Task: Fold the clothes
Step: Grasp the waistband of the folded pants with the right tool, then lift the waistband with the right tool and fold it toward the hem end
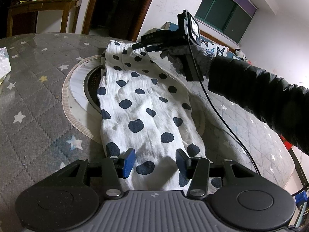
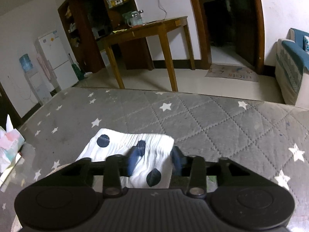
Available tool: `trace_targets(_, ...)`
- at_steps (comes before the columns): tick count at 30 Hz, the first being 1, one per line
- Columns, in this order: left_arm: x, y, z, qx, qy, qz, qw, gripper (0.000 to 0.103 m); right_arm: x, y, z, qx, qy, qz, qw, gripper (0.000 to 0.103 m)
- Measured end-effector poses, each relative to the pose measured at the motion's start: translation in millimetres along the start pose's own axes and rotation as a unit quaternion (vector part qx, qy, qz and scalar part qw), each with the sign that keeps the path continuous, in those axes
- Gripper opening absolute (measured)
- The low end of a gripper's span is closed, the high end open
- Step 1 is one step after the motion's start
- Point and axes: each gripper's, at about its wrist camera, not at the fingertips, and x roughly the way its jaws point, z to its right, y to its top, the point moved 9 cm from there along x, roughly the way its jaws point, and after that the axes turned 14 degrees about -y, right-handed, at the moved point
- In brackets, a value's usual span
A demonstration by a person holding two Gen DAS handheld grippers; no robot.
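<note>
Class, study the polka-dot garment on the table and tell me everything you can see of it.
The polka-dot garment is white, crinkled, thin-looking cloth with dark navy dots. It lies lengthwise, wrinkled, on the grey star-patterned table cover, covering part of a round inset in the table. Its far end looks gathered like a waistband. The left gripper stands open over the near end; the right gripper straddles the far end, jaws apart.

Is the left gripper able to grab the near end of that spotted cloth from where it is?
Probably yes. The left gripper is open, its fingers either side of the cloth end, with nothing between. The right gripper is at the far end.
</note>
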Motion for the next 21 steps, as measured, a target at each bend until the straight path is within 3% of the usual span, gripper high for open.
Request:
trace_targets(2, 0.8, 0.0, -0.2, 0.0, -0.001, 0.0, 1.0, 0.051, 1.1, 0.2, 2.2, 0.003, 0.005, -0.003, 1.0, 0.054)
trace_targets(9, 1.3, -0.1, 1.1, 0.001, 0.001, -0.002, 1.0, 0.051, 10.7, -4.3, -10.7, -0.031, -0.013, 0.005, 0.999, 0.054)
trace_targets(13, 0.6, 0.4, 1.3, 0.002, 0.001, -0.002, 1.0, 0.051, 11.1, -5.4, -19.0, -0.043, -0.018, 0.011, 0.999, 0.036)
trace_targets(15, 0.2, 0.4, 1.3, 0.002, 0.001, -0.001, 1.0, 0.051, 9.0, -5.4, -19.6, -0.031, -0.009, 0.005, 0.999, 0.02)
trace_targets(21, -3.7, 0.2, 0.7, 0.003, 0.004, 0.004, 1.0, 0.051, -9.4, -5.0, -22.5, -0.02, -0.004, 0.017, 1.0, 0.016)
